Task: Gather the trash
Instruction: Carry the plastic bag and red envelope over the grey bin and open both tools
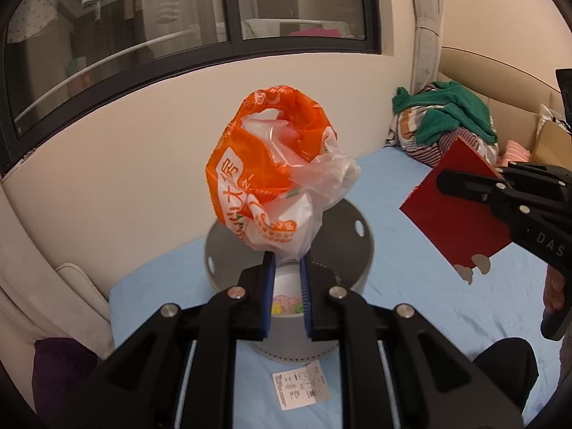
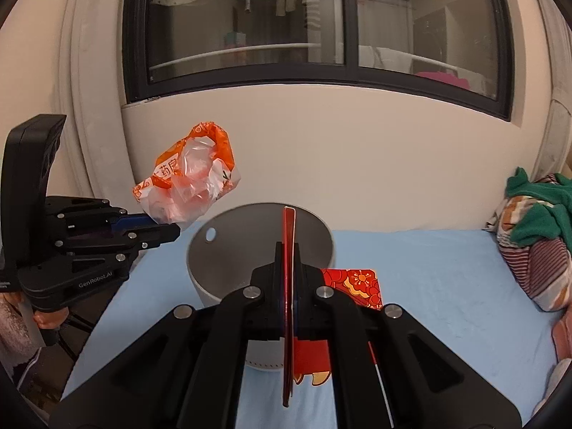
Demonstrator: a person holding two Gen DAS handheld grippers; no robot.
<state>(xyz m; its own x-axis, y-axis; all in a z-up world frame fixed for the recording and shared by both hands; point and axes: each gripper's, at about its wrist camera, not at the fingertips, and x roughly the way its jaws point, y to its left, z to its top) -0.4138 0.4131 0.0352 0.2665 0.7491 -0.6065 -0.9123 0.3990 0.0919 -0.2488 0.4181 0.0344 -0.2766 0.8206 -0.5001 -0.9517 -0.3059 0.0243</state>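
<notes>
From my left wrist: my left gripper (image 1: 287, 262) pinches the orange plastic bag (image 1: 266, 168) just above the grey bin (image 1: 357, 250); I should centre it over the mouth, then let go.

From my right wrist: my right gripper (image 2: 287, 255) clamps the red envelope (image 2: 288, 228) edge-on (another lies on the bed); lower it inside the rim.

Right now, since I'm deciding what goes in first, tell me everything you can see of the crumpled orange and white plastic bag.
The crumpled orange and white plastic bag is thin, glossy film, printed with white characters on orange, with a clear plastic bag stuffed into its open top. It hangs in the air, bunched at one end, which the left gripper pinches between its blue pads. It sits above the round grey bin on the light blue sheet and touches nothing but the gripper.
</notes>
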